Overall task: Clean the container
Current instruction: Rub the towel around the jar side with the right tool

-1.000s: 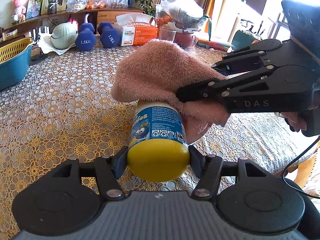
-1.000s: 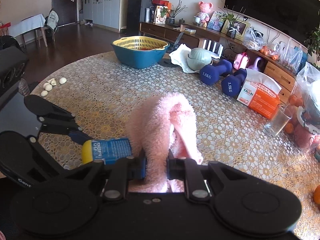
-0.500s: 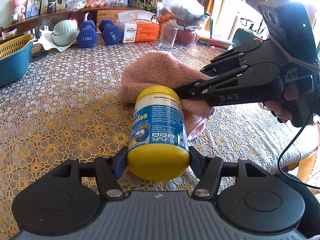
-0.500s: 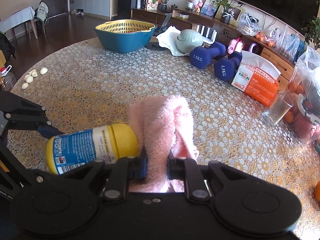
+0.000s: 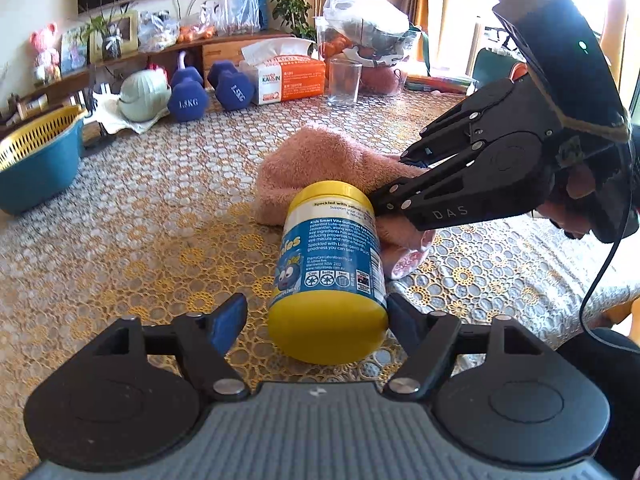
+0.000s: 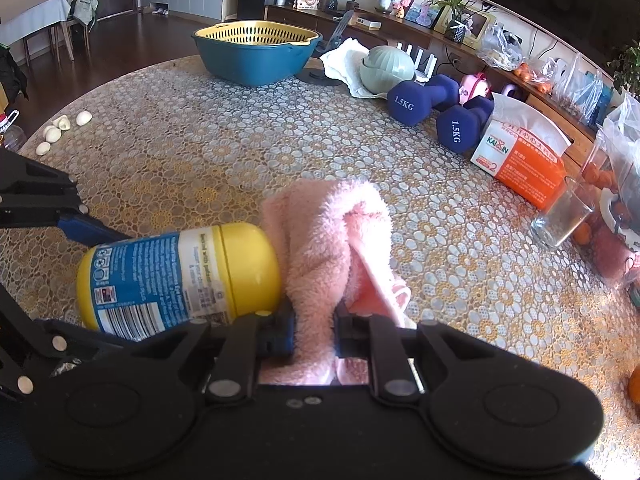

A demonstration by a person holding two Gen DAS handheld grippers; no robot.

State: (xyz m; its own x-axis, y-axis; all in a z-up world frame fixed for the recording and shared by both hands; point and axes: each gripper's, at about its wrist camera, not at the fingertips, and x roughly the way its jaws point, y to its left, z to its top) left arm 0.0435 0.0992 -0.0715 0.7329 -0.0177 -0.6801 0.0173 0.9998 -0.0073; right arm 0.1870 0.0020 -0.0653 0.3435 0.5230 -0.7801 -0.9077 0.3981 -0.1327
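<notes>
A yellow container with a blue label [image 5: 330, 272] lies on its side on the lace tablecloth [image 5: 132, 240], its base toward me. My left gripper [image 5: 316, 312] is open around that base; the left pad [image 5: 230, 318] stands clear of it and the right pad touches its side. My right gripper [image 6: 314, 320] is shut on a pink fluffy cloth [image 6: 324, 240], which presses against the container's yellow lid [image 6: 250, 264]. In the left wrist view the right gripper [image 5: 388, 178] reaches in from the right, with the cloth [image 5: 320, 160] bunched behind the lid.
A blue basin with a yellow strainer [image 6: 256, 56] stands at the far side. Two blue dumbbells [image 6: 424, 98], an orange tissue box [image 6: 524, 160] and a drinking glass [image 6: 560, 216] stand to the right. Garlic cloves [image 6: 60, 128] lie near the left table edge.
The left gripper has opened and let go of the container, which now rests on the table. The cloth has come off the top of the lid and sits beside it.
</notes>
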